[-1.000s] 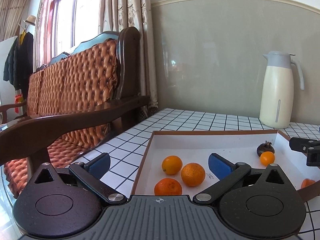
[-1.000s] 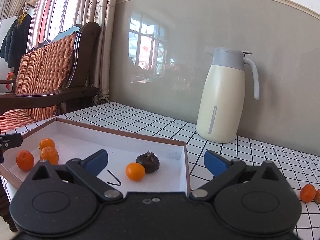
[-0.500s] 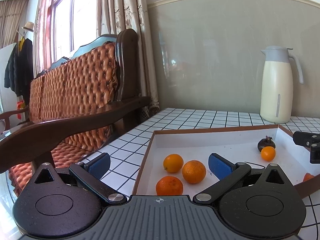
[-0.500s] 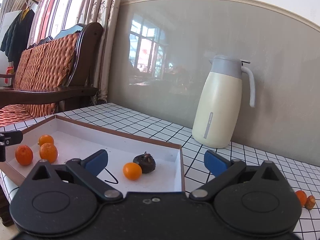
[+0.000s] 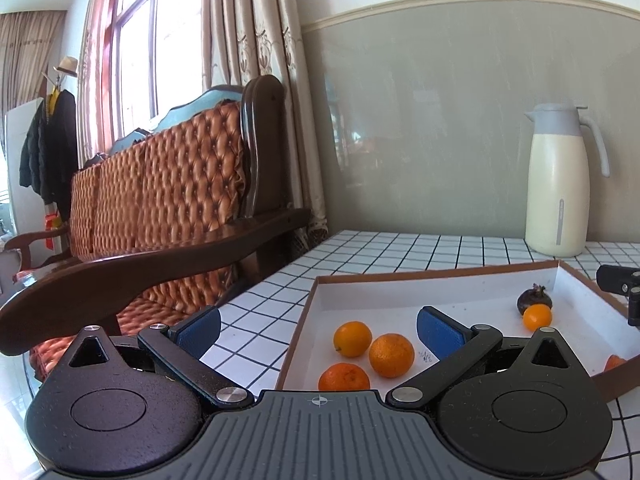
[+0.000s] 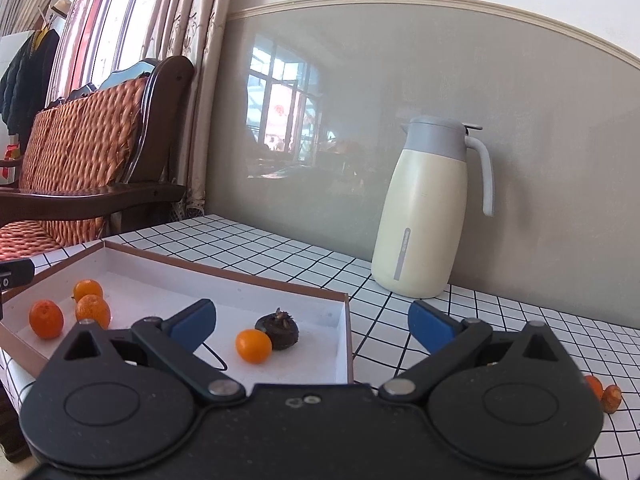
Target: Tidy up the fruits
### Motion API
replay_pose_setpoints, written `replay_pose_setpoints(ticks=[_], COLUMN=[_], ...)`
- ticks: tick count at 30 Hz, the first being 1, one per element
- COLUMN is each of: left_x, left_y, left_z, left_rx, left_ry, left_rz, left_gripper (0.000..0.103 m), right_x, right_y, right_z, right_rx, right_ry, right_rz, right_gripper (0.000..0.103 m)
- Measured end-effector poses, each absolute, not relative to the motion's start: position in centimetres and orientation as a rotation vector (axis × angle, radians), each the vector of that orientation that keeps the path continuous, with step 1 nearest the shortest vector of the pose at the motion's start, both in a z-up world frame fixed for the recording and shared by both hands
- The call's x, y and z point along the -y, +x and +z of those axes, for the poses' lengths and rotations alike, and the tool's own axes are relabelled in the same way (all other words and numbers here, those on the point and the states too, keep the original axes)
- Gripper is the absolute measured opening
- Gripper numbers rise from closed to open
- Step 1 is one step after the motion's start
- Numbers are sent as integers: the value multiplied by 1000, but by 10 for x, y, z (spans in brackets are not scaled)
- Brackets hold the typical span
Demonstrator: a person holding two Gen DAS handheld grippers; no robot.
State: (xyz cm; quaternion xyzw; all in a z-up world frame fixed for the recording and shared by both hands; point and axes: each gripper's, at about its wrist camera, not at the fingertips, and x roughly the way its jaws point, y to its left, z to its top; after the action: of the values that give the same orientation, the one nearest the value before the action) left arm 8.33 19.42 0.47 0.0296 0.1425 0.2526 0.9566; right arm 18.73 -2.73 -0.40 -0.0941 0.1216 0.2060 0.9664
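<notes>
A shallow white box with a brown rim (image 5: 400, 275) (image 6: 224, 270) lies on the tiled table. Three oranges (image 5: 391, 355) (image 6: 93, 311) cluster at its left end. A small orange fruit (image 5: 537, 317) (image 6: 253, 345) touches a dark brown fruit (image 5: 534, 301) (image 6: 278, 328) near its right end. My left gripper (image 5: 318, 330) hovers open over the box's left rim, holding nothing. My right gripper (image 6: 310, 325) stands open above the box's right wall, also holding nothing. Two small fruits (image 6: 604, 392) lie on the table at the far right.
A cream thermos jug (image 6: 428, 216) (image 5: 558, 184) stands at the back by the grey wall. A wooden sofa with orange cushions (image 5: 168, 200) borders the table's left side. The right gripper's tip (image 5: 620, 288) shows at the left wrist view's right edge.
Both grippers have risen and drawn back a little, so the box sits lower in both views. The fruits have not moved and both grippers remain open.
</notes>
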Motion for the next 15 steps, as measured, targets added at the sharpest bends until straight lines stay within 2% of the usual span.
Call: replay_pose_setpoints(ticks=[15], left_x=[-167], left_y=[85], left_z=[19], left_rx=[-252], left_ry=[93], left_rz=[578], left_gripper=[103], right_x=[56], right_y=[181], right_z=[9], right_rx=[-261], right_ry=[-184], right_rz=[424], right_gripper=[97])
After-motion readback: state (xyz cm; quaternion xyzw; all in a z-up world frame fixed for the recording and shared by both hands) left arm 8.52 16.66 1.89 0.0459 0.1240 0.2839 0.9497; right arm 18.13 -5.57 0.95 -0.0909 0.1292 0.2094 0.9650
